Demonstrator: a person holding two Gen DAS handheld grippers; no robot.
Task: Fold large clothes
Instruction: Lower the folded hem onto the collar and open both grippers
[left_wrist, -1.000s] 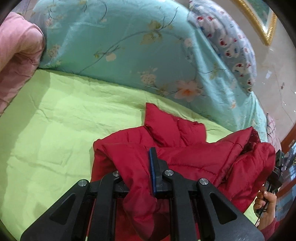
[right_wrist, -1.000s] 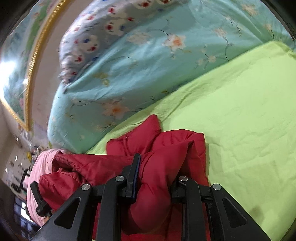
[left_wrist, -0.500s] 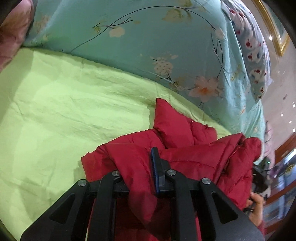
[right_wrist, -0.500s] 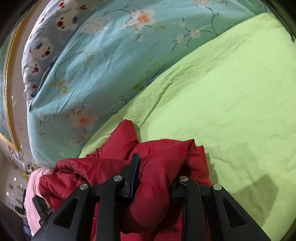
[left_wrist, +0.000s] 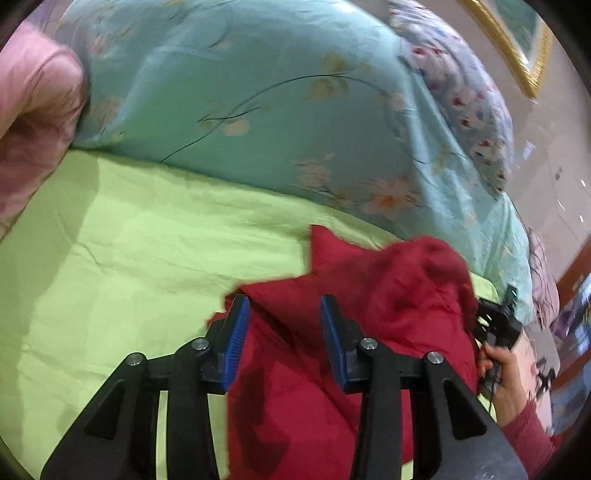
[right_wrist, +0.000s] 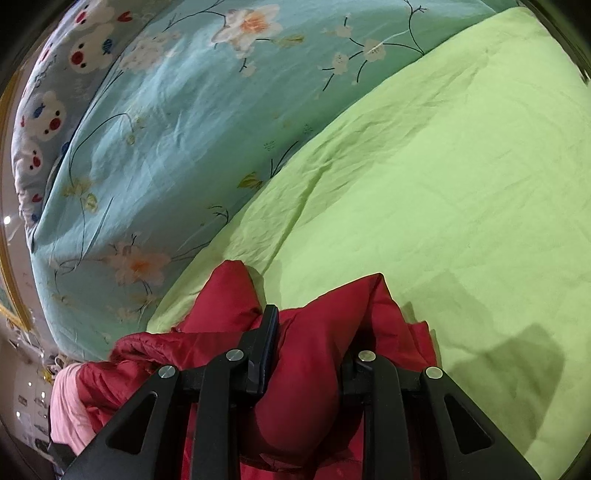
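The padded red quilted jacket (left_wrist: 332, 350) lies bunched on the lime-green bedsheet (left_wrist: 129, 240). Left gripper (left_wrist: 284, 332): fingers spread, grasping nothing. Right gripper (right_wrist: 308, 354): clenched on a jacket fold. Judged mid-fold; the next move calls for regripping left.

Red jacket (left_wrist: 369, 332) is puffy quilted cloth with a slight sheen; green bedsheet (left_wrist: 129, 258) is matt, creased cotton-like cloth; floral quilt (right_wrist: 166, 129) is smooth printed cloth; left gripper (left_wrist: 284, 332) is matt black plastic with ribbed blue pads (left_wrist: 236, 339) and bright metal pins.
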